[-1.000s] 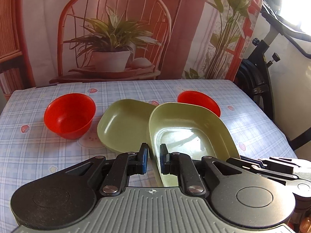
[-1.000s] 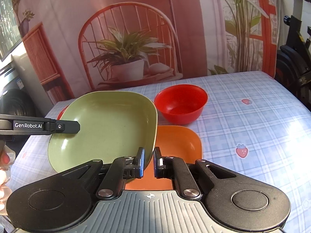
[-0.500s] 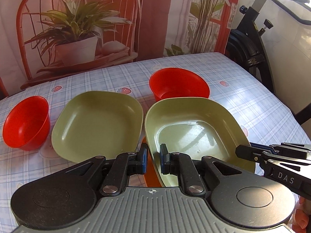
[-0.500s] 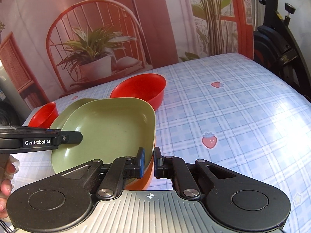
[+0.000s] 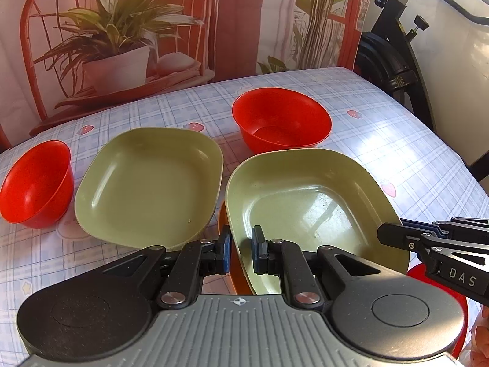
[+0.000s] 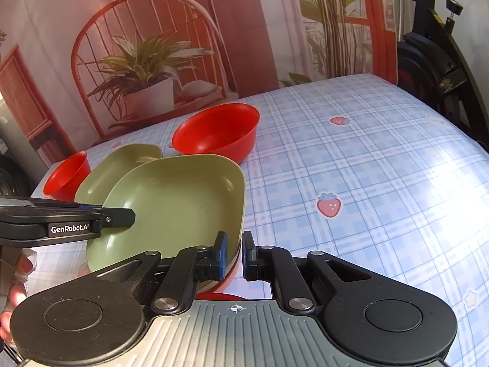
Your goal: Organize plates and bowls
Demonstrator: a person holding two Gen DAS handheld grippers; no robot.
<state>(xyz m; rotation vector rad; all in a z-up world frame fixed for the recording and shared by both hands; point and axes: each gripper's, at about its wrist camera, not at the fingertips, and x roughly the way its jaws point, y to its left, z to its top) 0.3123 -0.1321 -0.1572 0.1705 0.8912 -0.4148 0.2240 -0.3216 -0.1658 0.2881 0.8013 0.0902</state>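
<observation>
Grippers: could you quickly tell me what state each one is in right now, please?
Left gripper: closed on the near green plate's rim.
Right gripper: closed on the same plate's rim.

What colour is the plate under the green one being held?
Orange, peeking out beneath; clearest in the left wrist view.

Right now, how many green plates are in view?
2: one green plate lies on the table between the red bowls; the other green plate is gripped by both grippers, above an orange plate.
</observation>
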